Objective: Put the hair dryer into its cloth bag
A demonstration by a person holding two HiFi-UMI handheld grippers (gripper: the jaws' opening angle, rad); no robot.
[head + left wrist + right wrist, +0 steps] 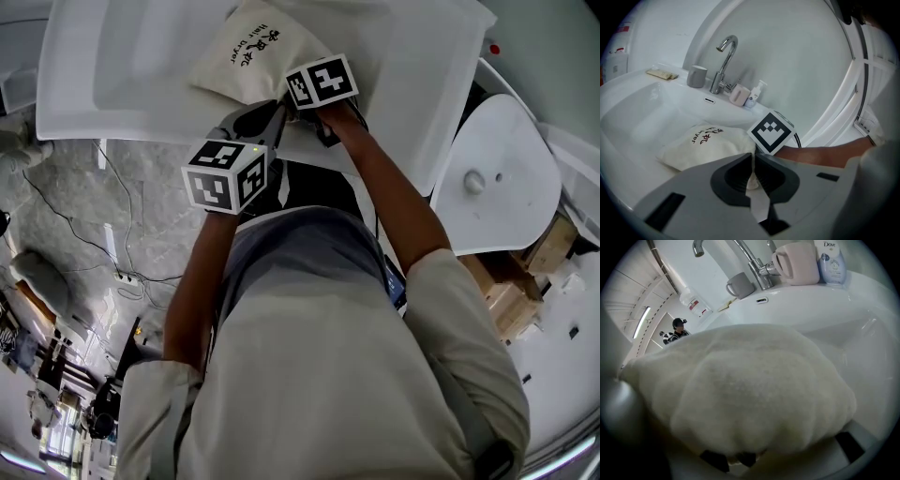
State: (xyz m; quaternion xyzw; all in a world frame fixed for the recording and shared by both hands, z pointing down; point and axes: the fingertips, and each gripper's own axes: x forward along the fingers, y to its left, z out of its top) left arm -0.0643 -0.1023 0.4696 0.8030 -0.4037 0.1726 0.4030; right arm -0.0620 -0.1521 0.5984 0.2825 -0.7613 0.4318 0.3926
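the cloth bag (251, 49) lies in the white sink basin (112, 75), plump and rounded, its printed side up and its gathered end turned toward the person. nothing of what fills the bag can be seen (the cloth covers it all), so the hair dryer itself does not show in any view. both grippers meet at that near end. the left gripper (752, 159) has its jaws drawn together, with a small cream scrap of the bag's material caught between the dark pads. its marker cube (225, 175) sits a little nearer the person than the bag. the right gripper (736, 458) is pressed up against the bag, which swells across nearly its whole view. its jaws are closed on the bunched cloth at the bag's bottom edge, and only a thin dark gap shows beneath the fabric. seen from the left gripper view, the right gripper's marker cube (771, 131) sits just beside the bag's end, touching or almost touching it. along the back rim of the basin stand a chrome faucet (724, 61), a grey cup (697, 76), a pink cup (739, 95) and a small pump bottle (757, 92), all well apart from the bag.
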